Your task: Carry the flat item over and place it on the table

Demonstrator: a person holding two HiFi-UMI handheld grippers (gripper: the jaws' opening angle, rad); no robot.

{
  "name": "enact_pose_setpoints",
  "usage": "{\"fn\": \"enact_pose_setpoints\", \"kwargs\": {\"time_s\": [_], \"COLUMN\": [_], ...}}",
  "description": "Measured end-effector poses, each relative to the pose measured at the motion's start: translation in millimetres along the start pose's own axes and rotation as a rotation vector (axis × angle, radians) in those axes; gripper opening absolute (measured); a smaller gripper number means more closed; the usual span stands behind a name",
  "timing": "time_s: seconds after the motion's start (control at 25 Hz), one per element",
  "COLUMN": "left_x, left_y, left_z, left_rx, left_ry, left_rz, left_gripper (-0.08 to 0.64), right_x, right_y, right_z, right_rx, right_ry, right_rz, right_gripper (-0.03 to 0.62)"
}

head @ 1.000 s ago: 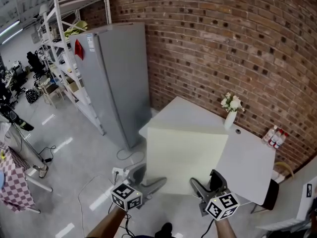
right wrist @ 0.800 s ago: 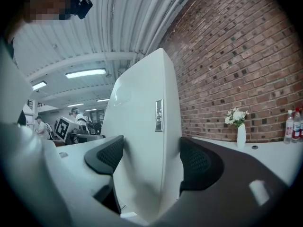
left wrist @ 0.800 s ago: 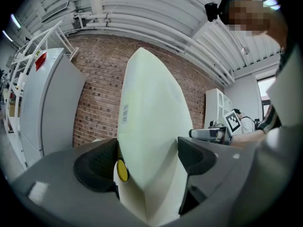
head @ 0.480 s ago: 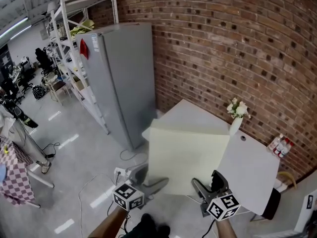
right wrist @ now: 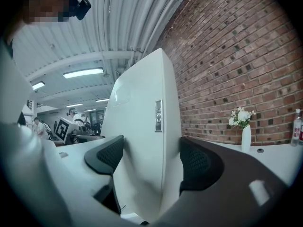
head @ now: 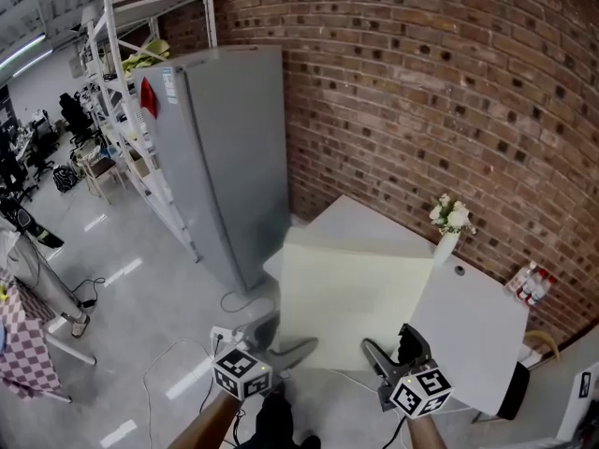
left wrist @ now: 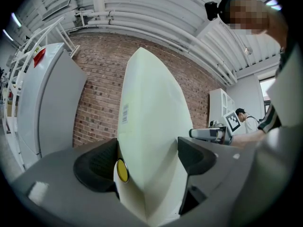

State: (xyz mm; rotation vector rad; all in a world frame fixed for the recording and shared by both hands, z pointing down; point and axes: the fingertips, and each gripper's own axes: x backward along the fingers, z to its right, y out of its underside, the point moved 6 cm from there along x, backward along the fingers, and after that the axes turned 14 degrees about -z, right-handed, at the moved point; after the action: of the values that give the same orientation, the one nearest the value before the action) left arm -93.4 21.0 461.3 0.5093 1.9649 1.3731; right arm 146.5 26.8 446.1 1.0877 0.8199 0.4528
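A pale yellow flat board (head: 351, 297) hangs level in front of me, held by both grippers at its near edge. My left gripper (head: 285, 349) is shut on its near left corner; in the left gripper view the board (left wrist: 147, 145) fills the gap between the jaws. At the near right corner my right gripper (head: 391, 352) is shut on the board (right wrist: 144, 141). The board's far part overlaps the white table (head: 473, 321) by the brick wall, covering much of its left side.
A white vase with flowers (head: 447, 227) stands on the table near the wall. A grey refrigerator (head: 220, 157) is left of the table, with white shelving (head: 122, 82) behind it. Bottles (head: 526, 283) sit by the wall at right. A cable lies on the floor (head: 122, 288).
The table, vase and refrigerator have shifted slightly in view as I move; the board stays held the same way in both grippers.
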Motion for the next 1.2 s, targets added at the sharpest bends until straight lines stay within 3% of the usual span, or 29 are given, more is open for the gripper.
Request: {"fn": "enact_pose_setpoints", "kwargs": {"time_s": [0.8,1.2], "left_x": [-89.0,-141.0], "left_y": [-75.1,-83.0], "left_z": [-192.4,-236.9], "left_rx": [-0.048,-0.073], "left_ry": [0.149,0.305], "left_rz": [-0.046,-0.110], "left_gripper": [0.402,0.402], "right_x": [-167.0,-195.7], "right_y": [-79.0,-77.9], "right_z": [45.1,61.1], "right_rx": [-0.084,-0.170], "right_ry": [0.147,0.293], "right_rz": [0.010,0.015], "right_gripper": [0.365,0.365]}}
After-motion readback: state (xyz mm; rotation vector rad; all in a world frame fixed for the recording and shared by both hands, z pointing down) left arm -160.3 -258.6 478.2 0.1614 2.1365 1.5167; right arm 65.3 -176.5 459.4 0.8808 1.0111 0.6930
